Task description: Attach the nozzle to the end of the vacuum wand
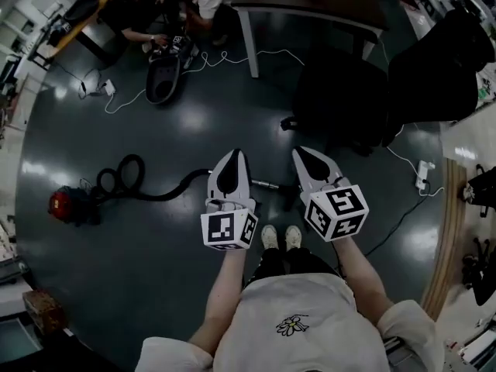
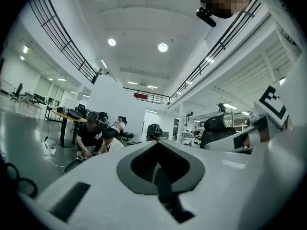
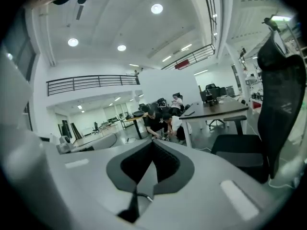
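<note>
A red vacuum cleaner (image 1: 68, 205) lies on the dark floor at the left. Its black hose (image 1: 130, 178) coils and runs right toward my feet. The silver end of the wand (image 1: 267, 184) shows between my two grippers; the rest is hidden behind the left one. A dark piece (image 1: 290, 198) lies beside it, too hidden to identify. My left gripper (image 1: 232, 156) (image 2: 156, 143) and right gripper (image 1: 304, 154) (image 3: 153, 142) are held up side by side in front of my chest. Both are shut and hold nothing.
A black office chair (image 1: 345, 99) stands just ahead on the right, in front of a dark table (image 1: 310, 8). At the far left, people crouch over another vacuum (image 1: 163, 77). White cables (image 1: 232, 56) and a power strip (image 1: 422, 173) lie on the floor.
</note>
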### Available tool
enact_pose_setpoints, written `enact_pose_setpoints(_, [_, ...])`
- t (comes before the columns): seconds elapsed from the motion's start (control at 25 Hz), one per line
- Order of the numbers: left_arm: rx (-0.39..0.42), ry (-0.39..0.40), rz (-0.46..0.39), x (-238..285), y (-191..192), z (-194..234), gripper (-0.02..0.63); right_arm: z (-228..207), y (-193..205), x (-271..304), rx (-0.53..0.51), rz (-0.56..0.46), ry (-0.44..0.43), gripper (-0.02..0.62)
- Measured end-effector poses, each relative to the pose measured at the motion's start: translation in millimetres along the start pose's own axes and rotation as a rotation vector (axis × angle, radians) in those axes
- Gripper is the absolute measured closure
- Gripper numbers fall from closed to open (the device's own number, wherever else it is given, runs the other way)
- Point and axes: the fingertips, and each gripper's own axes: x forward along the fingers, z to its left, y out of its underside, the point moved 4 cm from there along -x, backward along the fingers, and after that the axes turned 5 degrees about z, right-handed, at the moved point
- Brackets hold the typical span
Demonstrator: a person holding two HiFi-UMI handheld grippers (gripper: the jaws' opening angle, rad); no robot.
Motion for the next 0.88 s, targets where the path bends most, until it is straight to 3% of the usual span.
enact_pose_setpoints(0.2, [0.045,0.048,-0.067,-30,-41,-18,0.606,25,-18,-25,-0.070,-0.042,-0.033,0.588])
enact_pose_setpoints(0.44, [0.139,0.059,-0.097,-48,-53,-29,0.606,22,-20,-46,-0.097,-0.079,-0.012,0.588])
enact_pose_setpoints(0.88, [0.119,0.020,-0.104,-64,-48,-21,0.606,30,-13,-47,-0.100,-0.071,-0.039,0.588])
